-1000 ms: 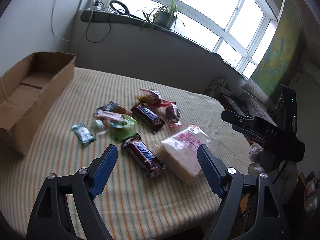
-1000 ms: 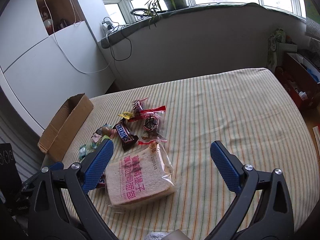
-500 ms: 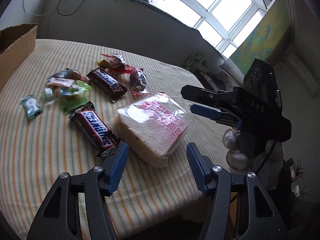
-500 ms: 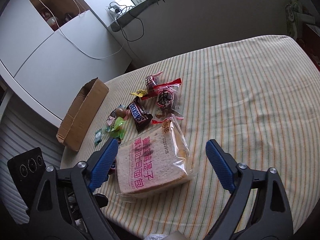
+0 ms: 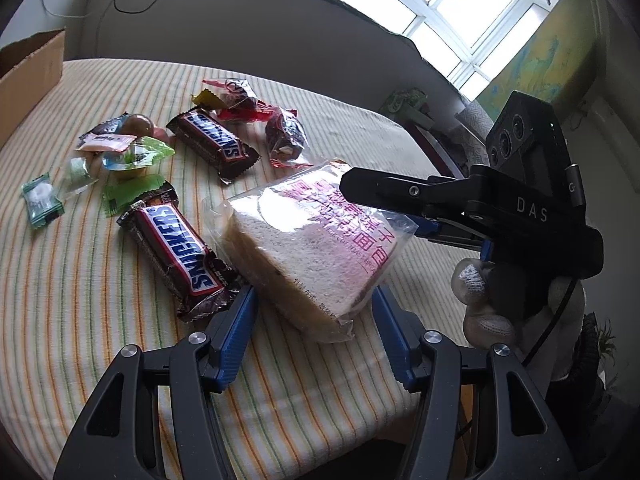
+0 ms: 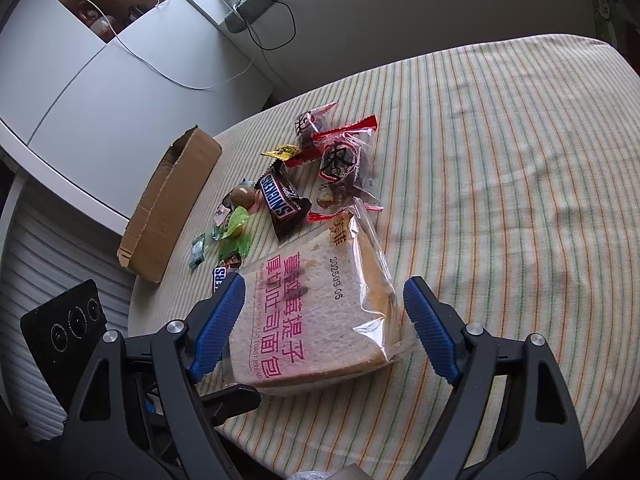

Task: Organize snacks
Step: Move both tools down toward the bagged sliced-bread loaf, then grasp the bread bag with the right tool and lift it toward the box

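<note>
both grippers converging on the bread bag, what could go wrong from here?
1. Both the left gripper and right gripper straddle the bread bag with jaws open; closing together could crush the soft slices.
2. The near Snickers bar lies against the bag and may get dragged or pinched.

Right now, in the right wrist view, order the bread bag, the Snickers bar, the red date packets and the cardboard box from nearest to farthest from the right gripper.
1. Bread bag, between the open fingers of the right gripper.
2. Snickers bar, just beyond it, left.
3. Red date packets, beyond it.
4. Cardboard box, far left edge; too close to rank against the packets.
</note>
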Available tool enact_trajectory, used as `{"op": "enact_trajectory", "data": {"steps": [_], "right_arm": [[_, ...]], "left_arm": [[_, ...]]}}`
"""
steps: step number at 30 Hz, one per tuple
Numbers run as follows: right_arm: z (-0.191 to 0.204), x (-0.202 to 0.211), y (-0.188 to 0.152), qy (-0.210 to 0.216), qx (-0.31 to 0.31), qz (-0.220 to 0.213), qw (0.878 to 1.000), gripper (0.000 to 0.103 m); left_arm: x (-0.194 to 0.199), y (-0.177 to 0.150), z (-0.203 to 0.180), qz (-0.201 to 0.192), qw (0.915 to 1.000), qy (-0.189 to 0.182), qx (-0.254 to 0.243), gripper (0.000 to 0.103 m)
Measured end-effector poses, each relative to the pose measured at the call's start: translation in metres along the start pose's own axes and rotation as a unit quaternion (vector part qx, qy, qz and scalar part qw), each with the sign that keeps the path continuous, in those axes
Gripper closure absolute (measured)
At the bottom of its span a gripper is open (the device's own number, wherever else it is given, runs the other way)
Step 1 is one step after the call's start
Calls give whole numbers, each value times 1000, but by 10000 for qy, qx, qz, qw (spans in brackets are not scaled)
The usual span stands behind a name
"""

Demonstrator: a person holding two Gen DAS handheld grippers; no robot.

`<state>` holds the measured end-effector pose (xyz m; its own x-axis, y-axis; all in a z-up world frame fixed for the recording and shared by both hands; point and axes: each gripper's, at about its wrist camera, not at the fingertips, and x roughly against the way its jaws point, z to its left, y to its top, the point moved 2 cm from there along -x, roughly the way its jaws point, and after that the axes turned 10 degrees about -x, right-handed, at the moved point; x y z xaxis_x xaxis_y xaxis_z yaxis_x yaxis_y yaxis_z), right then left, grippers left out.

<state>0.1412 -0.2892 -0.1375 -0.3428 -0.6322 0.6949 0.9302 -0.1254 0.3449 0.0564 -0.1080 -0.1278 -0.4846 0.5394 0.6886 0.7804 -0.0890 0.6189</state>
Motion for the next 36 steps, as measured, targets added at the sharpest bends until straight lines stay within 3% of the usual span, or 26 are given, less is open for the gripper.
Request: {"op": "enact_trajectory", "data": {"steps": [7, 14, 19, 36], "right_arm": [[-2, -12, -3, -99, 110, 114, 9998, 27], [-6, -4, -5, -99, 117, 50, 9999, 40], [3, 6, -7, -142, 239, -62, 9996, 41], [83, 20, 2, 104, 809, -361, 9960, 41]], "left_arm": [[-8, 1, -1, 3, 9999, 103, -43, 44], [-12, 4, -7, -49, 9989, 323, -344, 44], [-6, 6, -9, -172, 9983, 371, -416, 44], [59, 22, 7, -968, 9916, 712, -487, 44]]}}
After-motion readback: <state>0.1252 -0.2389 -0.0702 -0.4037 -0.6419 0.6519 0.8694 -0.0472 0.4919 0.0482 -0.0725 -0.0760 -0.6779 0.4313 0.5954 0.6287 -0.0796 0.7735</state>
